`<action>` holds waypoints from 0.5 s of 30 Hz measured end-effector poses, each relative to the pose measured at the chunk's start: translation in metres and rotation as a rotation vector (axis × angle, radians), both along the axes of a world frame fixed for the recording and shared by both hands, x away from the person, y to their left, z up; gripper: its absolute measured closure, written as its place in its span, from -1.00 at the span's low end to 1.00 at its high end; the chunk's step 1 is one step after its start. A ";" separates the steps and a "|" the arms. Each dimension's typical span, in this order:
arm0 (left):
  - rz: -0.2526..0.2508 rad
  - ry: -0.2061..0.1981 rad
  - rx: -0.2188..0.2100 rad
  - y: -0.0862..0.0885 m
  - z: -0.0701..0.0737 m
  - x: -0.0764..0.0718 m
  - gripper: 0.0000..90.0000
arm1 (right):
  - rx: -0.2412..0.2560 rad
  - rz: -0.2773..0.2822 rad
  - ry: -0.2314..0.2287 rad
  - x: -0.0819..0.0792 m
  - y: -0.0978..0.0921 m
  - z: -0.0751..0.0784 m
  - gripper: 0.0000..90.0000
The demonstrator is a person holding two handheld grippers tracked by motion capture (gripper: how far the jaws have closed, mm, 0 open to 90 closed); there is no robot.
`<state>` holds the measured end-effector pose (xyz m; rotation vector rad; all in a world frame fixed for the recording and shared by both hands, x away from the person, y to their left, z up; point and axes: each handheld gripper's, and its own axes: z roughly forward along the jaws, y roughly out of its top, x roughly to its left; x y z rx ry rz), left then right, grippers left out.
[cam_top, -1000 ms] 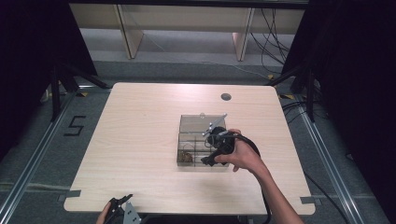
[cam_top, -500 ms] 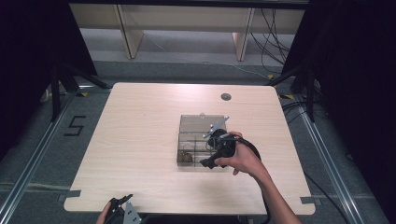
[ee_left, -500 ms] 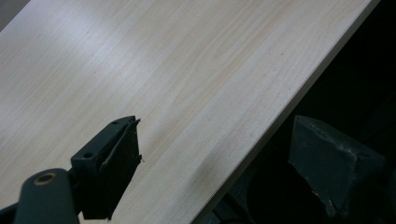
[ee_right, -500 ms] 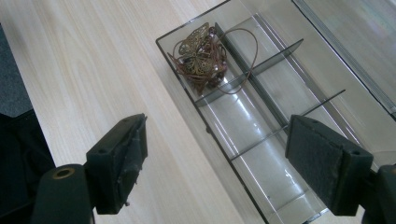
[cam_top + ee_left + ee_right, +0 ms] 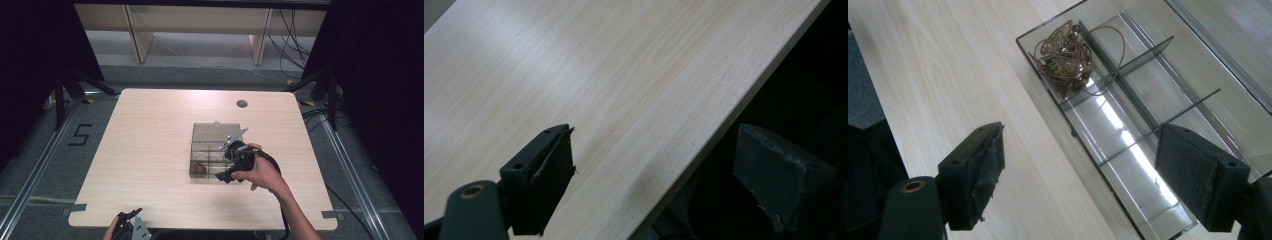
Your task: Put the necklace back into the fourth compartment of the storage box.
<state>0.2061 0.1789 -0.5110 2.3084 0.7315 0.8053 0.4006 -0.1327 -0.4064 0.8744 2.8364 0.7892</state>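
A smoked clear organiser box [image 5: 192, 159] lies on the table right of centre, its lid [image 5: 216, 131] folded open behind it. A tangled brass filigree necklace [image 5: 200, 167] with a brown cord sits in its front-left compartment [image 5: 1065, 52]; the other compartments of the box [image 5: 1063, 111] look bare. A hand holds my right gripper [image 5: 231, 157] over the box's right side, jaws wide open [image 5: 1080, 150] with nothing between them. My left gripper [image 5: 127, 222] hovers at the table's front edge, open [image 5: 659, 165], one jaw over the wood and the other past the edge.
The light wooden table [image 5: 150, 140] has a round cable hole [image 5: 242, 104] at the back right. Shelving legs and cables stand beyond the far edge. Dark floor drops away past the front edge [image 5: 724, 130].
My right gripper has drifted slightly toward the table's front over the box. The left gripper has stayed put.
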 end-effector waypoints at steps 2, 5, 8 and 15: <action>0.003 -0.003 0.001 0.000 0.000 0.000 -0.65 | 0.005 0.008 -0.018 0.000 -0.001 0.000 -0.54; 0.007 -0.006 -0.002 0.000 0.000 0.000 -0.65 | 0.008 0.001 -0.014 -0.003 -0.002 0.000 -0.54; -0.003 -0.018 0.008 0.000 0.000 0.001 -0.65 | 0.014 -0.009 -0.011 -0.005 -0.003 0.000 -0.55; -0.004 -0.016 0.025 0.002 0.001 0.002 -0.65 | 0.024 -0.017 -0.012 -0.008 -0.008 -0.005 -0.55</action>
